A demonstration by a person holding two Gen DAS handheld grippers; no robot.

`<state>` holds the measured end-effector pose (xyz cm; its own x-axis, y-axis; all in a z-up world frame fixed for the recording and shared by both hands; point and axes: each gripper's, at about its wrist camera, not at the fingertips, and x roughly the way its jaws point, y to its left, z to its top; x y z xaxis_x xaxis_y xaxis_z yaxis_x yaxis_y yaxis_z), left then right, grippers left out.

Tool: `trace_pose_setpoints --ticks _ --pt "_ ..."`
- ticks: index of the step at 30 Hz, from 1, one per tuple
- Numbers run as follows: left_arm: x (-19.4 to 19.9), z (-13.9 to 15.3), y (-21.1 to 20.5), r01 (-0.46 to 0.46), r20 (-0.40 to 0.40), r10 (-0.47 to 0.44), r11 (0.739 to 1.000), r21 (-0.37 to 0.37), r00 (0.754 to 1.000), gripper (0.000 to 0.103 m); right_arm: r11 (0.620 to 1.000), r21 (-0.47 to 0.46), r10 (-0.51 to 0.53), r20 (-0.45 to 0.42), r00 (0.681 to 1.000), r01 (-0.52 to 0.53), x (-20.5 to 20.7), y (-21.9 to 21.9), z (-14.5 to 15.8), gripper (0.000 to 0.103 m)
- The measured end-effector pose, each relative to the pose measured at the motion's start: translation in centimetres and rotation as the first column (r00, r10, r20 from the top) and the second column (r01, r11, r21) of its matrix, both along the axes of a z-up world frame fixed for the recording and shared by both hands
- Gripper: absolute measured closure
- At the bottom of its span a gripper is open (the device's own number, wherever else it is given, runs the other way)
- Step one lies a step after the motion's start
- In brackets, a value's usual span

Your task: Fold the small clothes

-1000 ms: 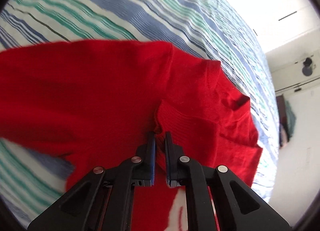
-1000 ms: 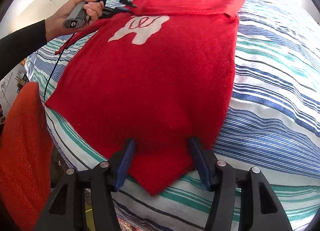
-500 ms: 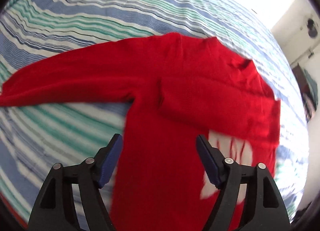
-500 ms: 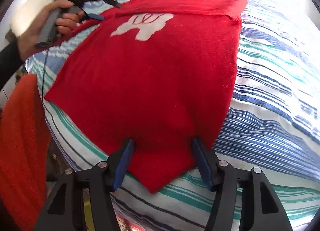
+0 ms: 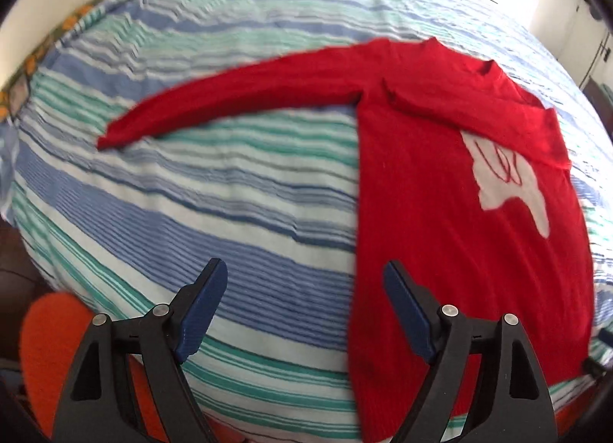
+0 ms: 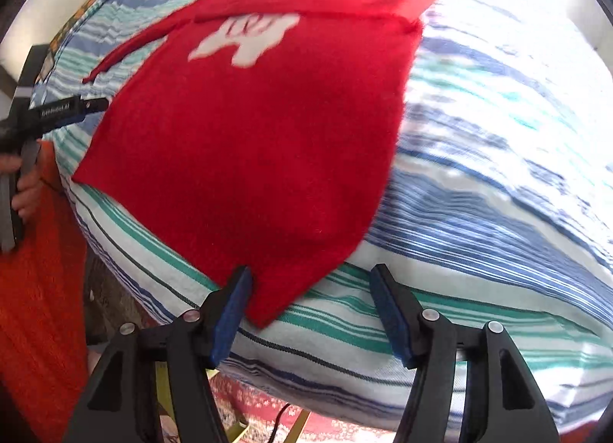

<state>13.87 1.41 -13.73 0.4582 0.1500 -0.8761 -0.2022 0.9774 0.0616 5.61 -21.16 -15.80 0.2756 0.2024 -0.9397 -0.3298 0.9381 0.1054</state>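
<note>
Garment: a red sweater (image 5: 440, 220) with a white motif lies flat on the striped bed cover (image 5: 230, 205), filling the right half of the left wrist view and the upper centre of the right wrist view.
Sleeves: one sleeve (image 5: 237, 98) stretches out to the upper left of the left wrist view; the other looks already folded across the chest just above the motif, likely the first fold done.
Left gripper (image 5: 302, 305): jaws opening and wide apart, nothing between them but bed cover (it hangs at the lower centre, just left of the sweater's side edge), probably placed to go for the outstretched sleeve.
Right gripper (image 6: 310, 309): jaws opening, the sweater's bottom corner (image 6: 268, 312) beside the left pad, not pinched.
Only in the right wrist view: a hand (image 6: 23, 190) holding the left gripper at the left edge, and the floor below the bed.
Only in the left wrist view: the sleeve's full length.
</note>
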Motion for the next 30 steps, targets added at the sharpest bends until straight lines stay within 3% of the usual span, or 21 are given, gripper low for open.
trace_pose_setpoints --ticks 6,14,16,19,20,22,26,30 --pt "0.0 -0.3 -0.5 0.026 -0.012 -0.025 0.996 0.085 1.0 0.016 0.993 0.024 -0.117 0.123 0.985 0.115 -0.8 -1.7 2.0 0.039" --pt "-0.2 -0.2 0.4 0.02 -0.014 -0.019 0.993 0.118 1.0 0.016 0.977 0.061 -0.207 0.089 0.974 0.202 -0.5 -3.4 1.4 0.039" --pt "0.6 0.0 1.7 0.011 -0.014 -0.01 0.997 0.071 1.0 0.016 0.977 0.062 -0.208 0.09 0.974 0.203 -0.5 -3.5 1.3 0.039" --pt "2.8 0.8 7.5 -0.099 0.022 0.103 0.986 -0.131 0.994 0.016 0.979 0.06 -0.2 0.092 0.975 0.195 -0.4 -3.6 1.3 0.039" --pt "3.5 0.8 9.7 -0.136 0.033 0.145 0.971 -0.198 0.989 0.016 0.98 0.058 -0.197 0.093 0.976 0.193 -0.5 -3.6 1.3 0.039" --pt "4.9 0.1 15.1 -0.259 0.03 0.284 0.909 -0.328 0.958 0.016 0.98 0.056 -0.195 0.092 0.976 0.191 -0.4 -3.5 1.2 0.039" --pt "5.9 -3.8 24.7 -0.474 -0.066 0.524 0.701 -0.532 0.849 0.017 0.979 0.049 -0.2 0.085 0.976 0.196 -0.4 -3.4 1.0 0.039" --pt "5.9 -6.7 29.1 -0.531 -0.106 0.622 0.554 -0.641 0.776 0.017 0.982 0.031 -0.19 0.07 0.979 0.188 -0.2 -3.0 0.6 0.039"
